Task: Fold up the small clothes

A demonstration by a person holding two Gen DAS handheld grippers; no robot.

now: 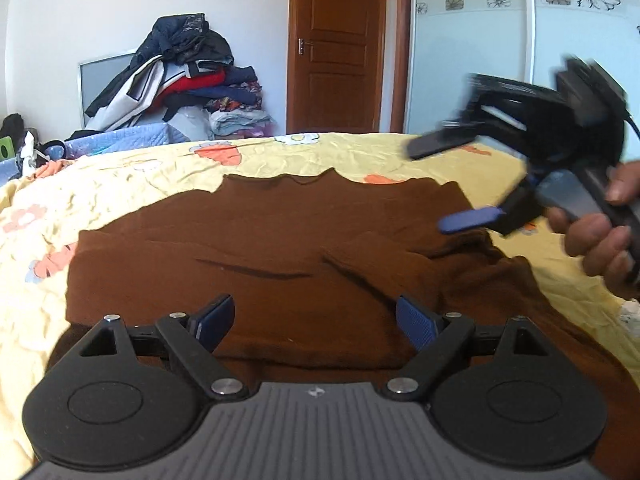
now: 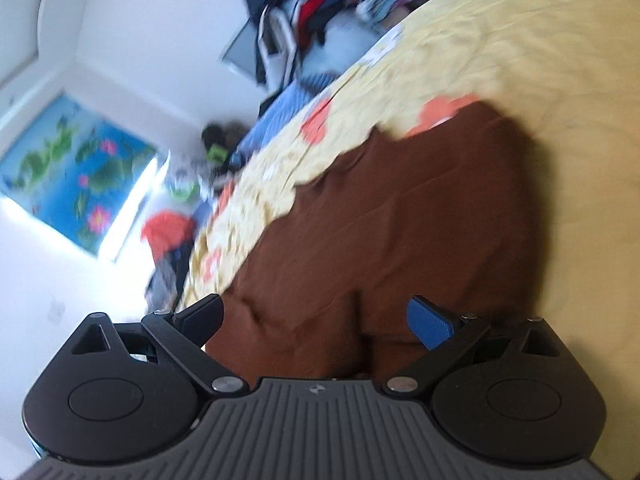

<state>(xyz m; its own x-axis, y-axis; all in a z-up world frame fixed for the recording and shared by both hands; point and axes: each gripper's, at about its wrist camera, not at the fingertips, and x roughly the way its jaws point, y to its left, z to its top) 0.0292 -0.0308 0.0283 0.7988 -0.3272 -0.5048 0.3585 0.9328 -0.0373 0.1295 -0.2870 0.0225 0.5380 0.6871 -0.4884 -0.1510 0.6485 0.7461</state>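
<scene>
Brown garment [image 1: 280, 248] lies apparently folded on yellow bedsheet [image 1: 120, 184].

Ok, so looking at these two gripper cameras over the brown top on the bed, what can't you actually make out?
- Brown top, near hem: left wrist view, hidden behind the left gripper, whose jaws stand open.
- Right gripper: left wrist view, motion-blurred; cut off by the right edge.
- Hand: same view, cut by that edge.
- Clothes pile: single garments too tangled; right wrist view blurred.
- Bed sheet: print smeared in right wrist view.
</scene>
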